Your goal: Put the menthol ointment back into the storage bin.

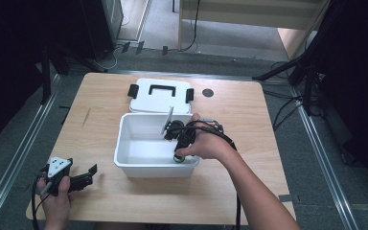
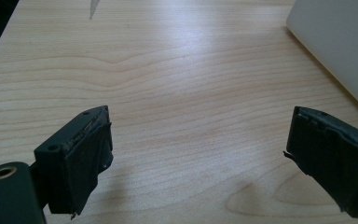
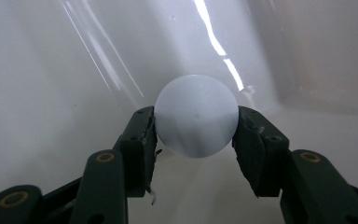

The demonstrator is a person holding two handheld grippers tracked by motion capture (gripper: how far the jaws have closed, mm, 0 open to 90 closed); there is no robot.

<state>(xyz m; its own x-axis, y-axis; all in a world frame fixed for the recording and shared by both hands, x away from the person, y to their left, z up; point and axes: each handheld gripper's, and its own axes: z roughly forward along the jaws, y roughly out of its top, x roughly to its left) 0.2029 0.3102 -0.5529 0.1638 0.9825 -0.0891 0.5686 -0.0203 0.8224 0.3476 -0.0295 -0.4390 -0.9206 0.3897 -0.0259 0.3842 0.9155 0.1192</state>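
Note:
A white ball [image 3: 196, 115] sits between the two black jaws of my right gripper [image 3: 196, 135], which is shut on it inside a white plastic box [image 1: 124, 139]. In the high view the right gripper [image 1: 179, 155] points down into the box near its front right corner, and the ball is hidden there by the hand. My left gripper [image 1: 92, 173] rests near the table's front left, open, with nothing between its jaws [image 2: 198, 154]. The box wall [image 2: 335, 42] shows at the upper right of the left gripper view.
The box's white lid [image 1: 160, 95] with black latches and a black handle lies flat just behind the box. A dark round hole [image 1: 208, 92] is in the wooden table [image 1: 249, 124] right of the lid. Metal rails run along both sides of the table.

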